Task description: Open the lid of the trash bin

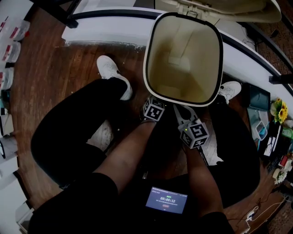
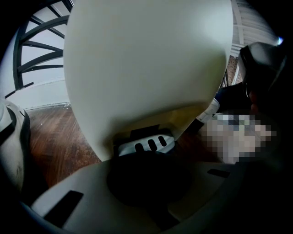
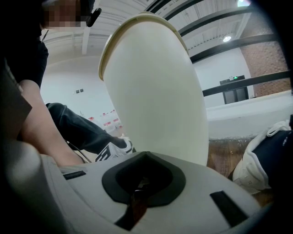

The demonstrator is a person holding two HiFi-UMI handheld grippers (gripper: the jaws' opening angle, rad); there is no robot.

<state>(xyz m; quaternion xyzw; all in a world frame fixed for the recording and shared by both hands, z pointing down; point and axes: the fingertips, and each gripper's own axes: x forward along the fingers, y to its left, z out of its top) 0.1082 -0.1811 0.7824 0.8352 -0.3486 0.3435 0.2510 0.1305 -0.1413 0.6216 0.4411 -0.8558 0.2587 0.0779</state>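
Observation:
The cream trash bin stands on the wooden floor between the person's feet. Its lid is swung up and back, so the empty inside shows. In the head view my left gripper is tucked under the bin's near rim, low at its front. There, in the left gripper view, a pale slotted pedal lies right at the tip of the left gripper, whose jaws look shut. My right gripper is beside it, jaws together and empty. The right gripper faces the bin's wall.
White shoes flank the bin on the wooden floor. A white curved ledge runs behind it. A small lit screen sits by the person's lap. Shelves with clutter and flowers fill the right edge.

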